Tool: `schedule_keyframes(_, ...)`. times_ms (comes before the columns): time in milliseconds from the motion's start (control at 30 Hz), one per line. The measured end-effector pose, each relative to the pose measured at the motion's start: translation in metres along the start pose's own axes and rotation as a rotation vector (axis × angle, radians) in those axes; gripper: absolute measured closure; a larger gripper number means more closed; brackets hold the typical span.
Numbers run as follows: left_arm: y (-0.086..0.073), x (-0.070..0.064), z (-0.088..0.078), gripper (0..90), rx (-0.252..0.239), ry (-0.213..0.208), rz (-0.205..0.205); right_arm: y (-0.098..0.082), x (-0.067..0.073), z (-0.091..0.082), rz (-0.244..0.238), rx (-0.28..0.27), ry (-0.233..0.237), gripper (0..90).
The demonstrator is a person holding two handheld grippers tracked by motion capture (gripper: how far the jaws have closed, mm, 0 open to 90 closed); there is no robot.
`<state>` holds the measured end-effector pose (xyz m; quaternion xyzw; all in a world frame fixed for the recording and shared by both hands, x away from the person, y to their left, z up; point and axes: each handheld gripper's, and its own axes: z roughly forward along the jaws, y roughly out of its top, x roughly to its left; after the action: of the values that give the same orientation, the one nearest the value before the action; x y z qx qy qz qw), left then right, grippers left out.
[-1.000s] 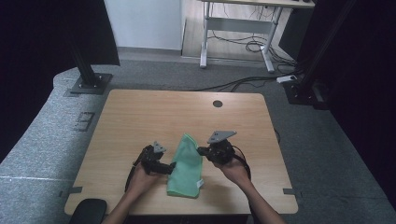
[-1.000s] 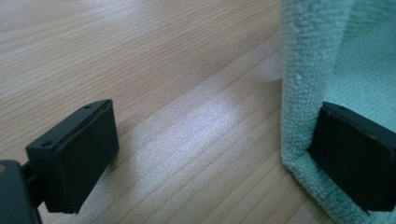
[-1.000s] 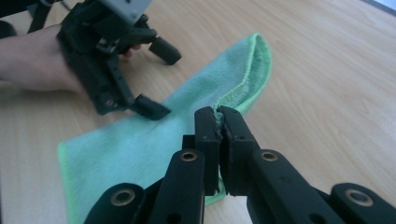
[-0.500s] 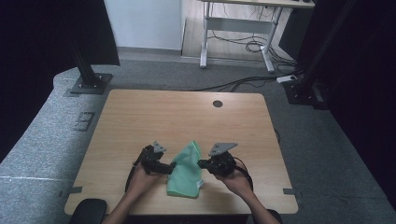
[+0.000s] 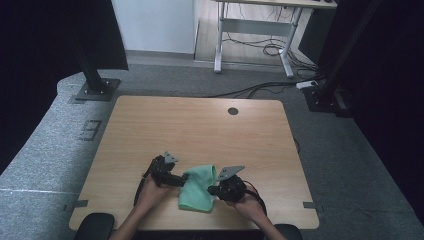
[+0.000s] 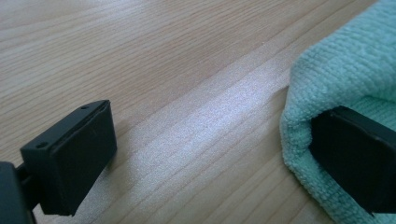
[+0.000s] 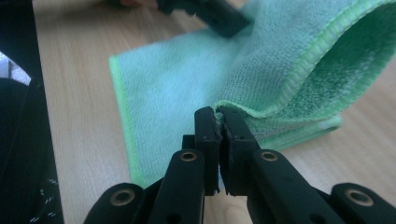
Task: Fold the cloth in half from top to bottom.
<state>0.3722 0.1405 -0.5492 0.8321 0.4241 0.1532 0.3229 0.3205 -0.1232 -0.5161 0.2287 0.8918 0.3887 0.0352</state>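
A green microfibre cloth lies partly folded on the near middle of a light wooden table, between the two hand-held grippers. In the right gripper view the cloth shows a brighter green stitched hem; its upper layer is lifted and curled over the flat layer beneath. No brand, label or writing is legible on the cloth, the grippers or the table.

The right gripper, seen from above at the cloth's right edge, has its jaws clenched on the hem of the lifted layer; in its own view the pinched edge rises just above the tips. The left gripper sits at the cloth's left edge with jaws spread apart: in its own view one jaw stands over bare wood, and the other is tucked into a fold of the cloth.

A round cable hole marks the table's far side. Grey carpet surrounds the table, and a white desk frame stands beyond.
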Motion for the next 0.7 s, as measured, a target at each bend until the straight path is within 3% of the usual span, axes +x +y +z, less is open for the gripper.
schedule_keyframes(267, 0.001, 0.001, 0.001, 1.4, 0.0, 0.002, -0.003, -0.012, 0.006, 0.011, 0.002, 0.033, 0.013, 85.5)
schedule_keyframes(533, 0.008, 0.009, 0.007, 1.4, 0.002, 0.027, -0.035, -0.011, 0.002, 0.012, 0.0, 0.053, -0.037, 86.0)
schedule_keyframes(700, 0.018, 0.018, 0.015, 1.2, 0.0, 0.044, -0.054, -0.005, -0.012, 0.016, 0.014, 0.051, -0.087, 86.0)
